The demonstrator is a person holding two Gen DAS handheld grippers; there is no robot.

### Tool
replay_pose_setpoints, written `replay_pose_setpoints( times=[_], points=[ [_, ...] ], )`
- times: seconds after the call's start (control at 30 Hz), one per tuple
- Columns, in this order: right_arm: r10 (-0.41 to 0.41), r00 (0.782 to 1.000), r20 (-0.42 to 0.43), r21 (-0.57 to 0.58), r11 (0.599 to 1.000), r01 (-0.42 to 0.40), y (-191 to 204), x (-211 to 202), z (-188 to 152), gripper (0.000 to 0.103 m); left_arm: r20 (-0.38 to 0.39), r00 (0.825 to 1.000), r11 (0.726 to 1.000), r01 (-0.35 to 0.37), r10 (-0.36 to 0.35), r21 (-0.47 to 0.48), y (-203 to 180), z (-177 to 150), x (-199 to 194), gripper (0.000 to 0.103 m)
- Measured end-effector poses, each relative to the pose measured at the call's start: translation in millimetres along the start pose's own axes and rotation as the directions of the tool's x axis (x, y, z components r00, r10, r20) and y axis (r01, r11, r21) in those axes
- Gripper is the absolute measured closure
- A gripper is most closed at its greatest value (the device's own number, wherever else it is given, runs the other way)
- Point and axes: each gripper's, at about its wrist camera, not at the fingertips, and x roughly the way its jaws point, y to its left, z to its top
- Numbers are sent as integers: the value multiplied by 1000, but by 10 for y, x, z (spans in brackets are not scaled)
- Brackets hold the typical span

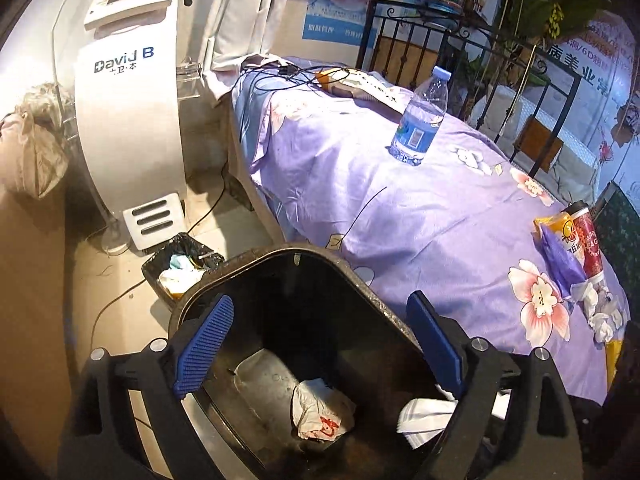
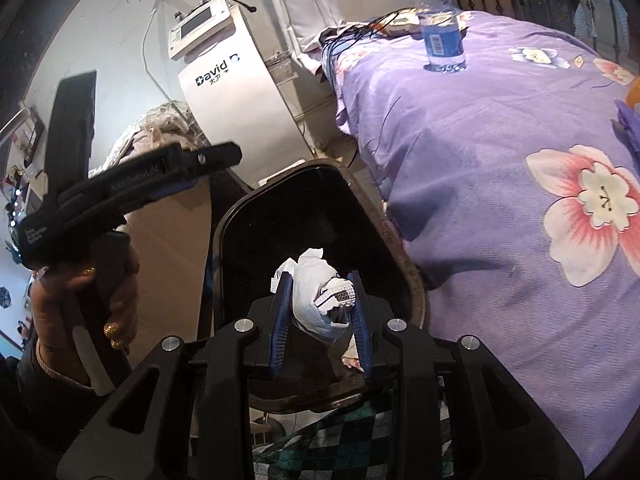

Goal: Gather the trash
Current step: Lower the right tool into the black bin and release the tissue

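A dark bin point(image 1: 360, 276) stands beside the bed, with a crumpled white wrapper with red print point(image 1: 320, 412) lying on its bottom. My left gripper point(image 1: 320, 304) hangs open over the bin's mouth, with nothing between its blue pads. In the right wrist view the same bin point(image 2: 404, 256) lies below my right gripper point(image 2: 320, 276), which is shut on a crumpled white tissue wad point(image 2: 316, 304) above the opening. The left gripper point(image 2: 224, 160) shows there at the left, held by a hand point(image 2: 80, 292).
On the purple flowered bedsheet point(image 1: 400, 220) stand a water bottle point(image 1: 420, 120), a red cup with snack wrappers point(image 1: 580, 240) and crumpled tissues point(image 1: 604, 312). A small black-lined bin point(image 1: 180, 268) and a white machine point(image 1: 128, 120) stand on the floor behind.
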Motion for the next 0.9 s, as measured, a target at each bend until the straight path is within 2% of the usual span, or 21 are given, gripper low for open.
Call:
replay_pose_setpoints(
  times=[0.13,0.33,0.53,0.63,0.7,0.9],
  points=[
    [9,997,-79,-36,999,-11,79,311,52,74,13,1000,1000,8,-8,-6,8,63,-6,14],
    [-42,981,-190,-115,993,20,265,720,22,74,10,1000,1000,13,-13,-23,67,49,-6,14],
    [-34,957,-289,-111,994,2,287,1045,-40,74,7,1000,999,0,1,-46,163,59,27,14],
    [-34,953,-300,-113,994,0,315,1115,-38,71,12,1000,999,-3,4,-53,183,73,19,14],
    [-38,954,-299,-112,994,5,315,1129,-36,53,18,1000,999,-3,4,-54,185,88,9,14],
    [-27,963,-267,-88,996,3,308,1034,-69,29,27,1000,998,-10,11,-54,188,113,-2,13]
  ],
)
